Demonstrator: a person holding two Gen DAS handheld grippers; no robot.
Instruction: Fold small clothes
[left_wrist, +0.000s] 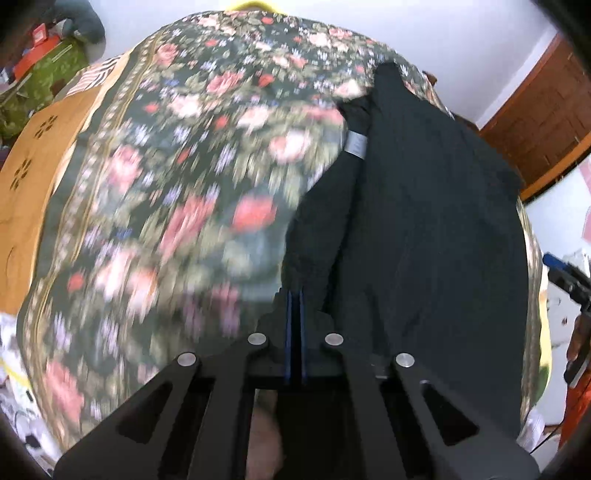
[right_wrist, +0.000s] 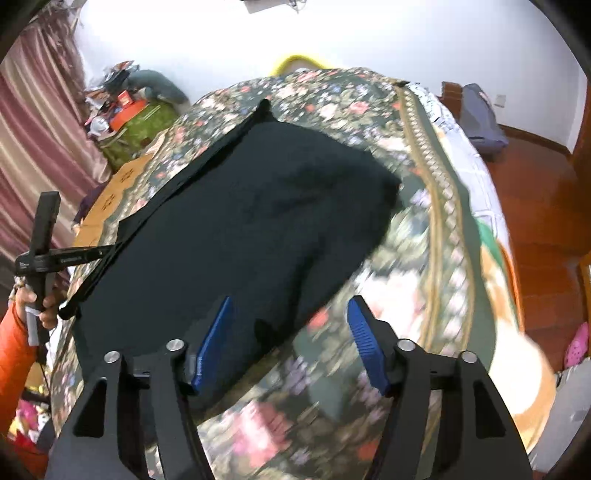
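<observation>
Black garment (right_wrist: 255, 221) lies flat on the flowered bed (left_wrist: 166, 177), mid-fold. Left claw (left_wrist: 295, 325) is clenched at its near-left edge, though any pinch is hidden; right claw (right_wrist: 288, 339) is released over the near hem. Next: carry that edge across.

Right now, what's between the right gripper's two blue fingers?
In the right wrist view, the near corner of the dark garment and bare floral bedspread; the fingers stand apart.

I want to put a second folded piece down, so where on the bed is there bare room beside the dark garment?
The floral bedspread is bare right of the black garment, out to its gold border, and also on the garment's other side toward the wooden bed edge. The corner near the right gripper is crowded.
</observation>
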